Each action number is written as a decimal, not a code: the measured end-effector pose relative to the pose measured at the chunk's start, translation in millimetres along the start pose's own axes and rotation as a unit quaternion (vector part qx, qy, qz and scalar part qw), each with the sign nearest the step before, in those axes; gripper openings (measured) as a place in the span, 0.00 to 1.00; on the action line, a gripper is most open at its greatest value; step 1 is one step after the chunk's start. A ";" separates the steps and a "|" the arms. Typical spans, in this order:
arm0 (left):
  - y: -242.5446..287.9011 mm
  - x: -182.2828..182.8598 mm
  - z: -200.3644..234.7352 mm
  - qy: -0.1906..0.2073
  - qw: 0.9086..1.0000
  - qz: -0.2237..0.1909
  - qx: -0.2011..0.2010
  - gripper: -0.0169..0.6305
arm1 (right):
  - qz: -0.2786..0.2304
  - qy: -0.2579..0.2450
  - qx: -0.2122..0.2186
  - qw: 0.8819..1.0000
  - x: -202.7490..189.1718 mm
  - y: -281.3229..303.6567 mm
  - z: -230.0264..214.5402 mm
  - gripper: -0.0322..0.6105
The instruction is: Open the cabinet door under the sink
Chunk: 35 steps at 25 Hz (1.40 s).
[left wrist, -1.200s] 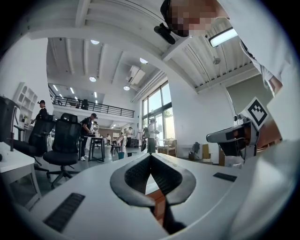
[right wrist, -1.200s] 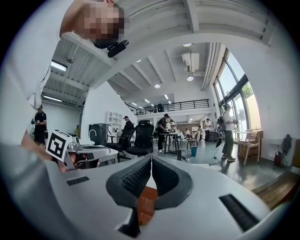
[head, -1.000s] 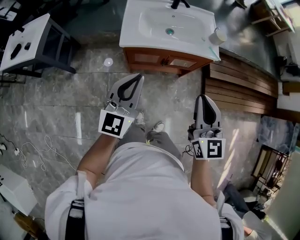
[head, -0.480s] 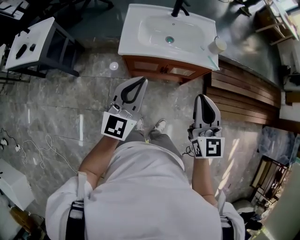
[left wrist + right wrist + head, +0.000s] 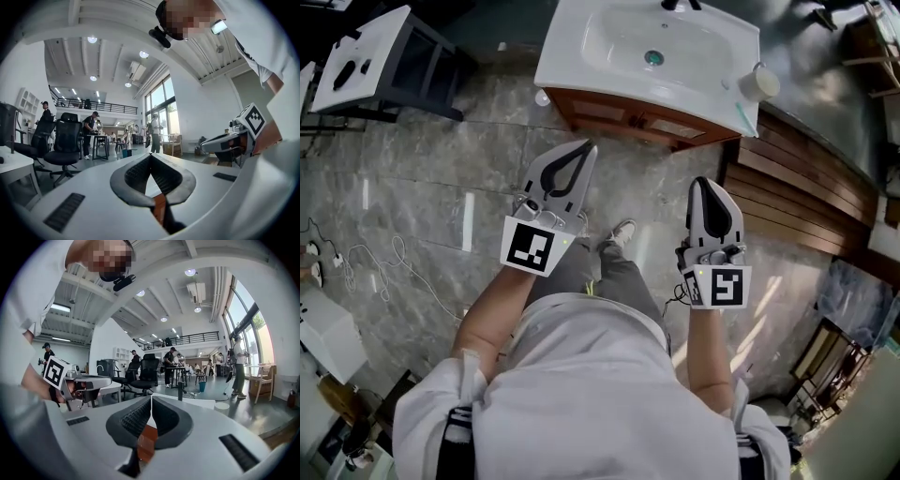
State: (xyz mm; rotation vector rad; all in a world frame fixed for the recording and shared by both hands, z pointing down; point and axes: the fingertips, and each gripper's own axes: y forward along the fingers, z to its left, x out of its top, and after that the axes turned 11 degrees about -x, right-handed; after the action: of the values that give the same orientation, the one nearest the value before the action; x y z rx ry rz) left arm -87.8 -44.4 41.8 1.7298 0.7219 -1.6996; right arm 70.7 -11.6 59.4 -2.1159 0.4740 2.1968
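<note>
While we stand back from the cabinet (image 5: 623,118) under the sink (image 5: 561,64), our left gripper (image 5: 585,147) and right gripper (image 5: 705,183) hover apart from it — both pinched together, empty.

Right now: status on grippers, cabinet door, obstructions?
Left hand-held gripper shut, empty; right hand-held gripper same. Cabinet door under sink closed, untouched, out ahead. Nothing seen in the way.

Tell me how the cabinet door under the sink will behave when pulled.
Likely stiff and solid: the cabinet door looks like framed wood. It should swing rather than flex, though no hinges show. The sink on top probably steadies everything against tipping.
</note>
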 end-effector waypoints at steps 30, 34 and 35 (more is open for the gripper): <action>63.4 -235.0 16.0 -0.044 0.997 0.062 -0.020 0.04 | 0.098 -0.009 0.049 0.994 -262.7 123.1 -8.6 0.19; 70.9 -257.3 14.5 -0.043 0.997 0.059 -0.028 0.04 | 0.102 -0.022 0.045 0.993 -294.4 137.2 -11.4 0.19; 72.9 -264.0 14.7 -0.042 0.997 0.059 -0.030 0.04 | 0.103 -0.026 0.044 0.993 -302.4 142.6 -11.8 0.19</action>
State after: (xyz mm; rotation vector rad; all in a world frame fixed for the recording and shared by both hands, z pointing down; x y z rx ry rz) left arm -52.0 -96.1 308.7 1.6175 0.6139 -1.6423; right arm 64.5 -98.5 382.3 -2.0429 0.8026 2.2800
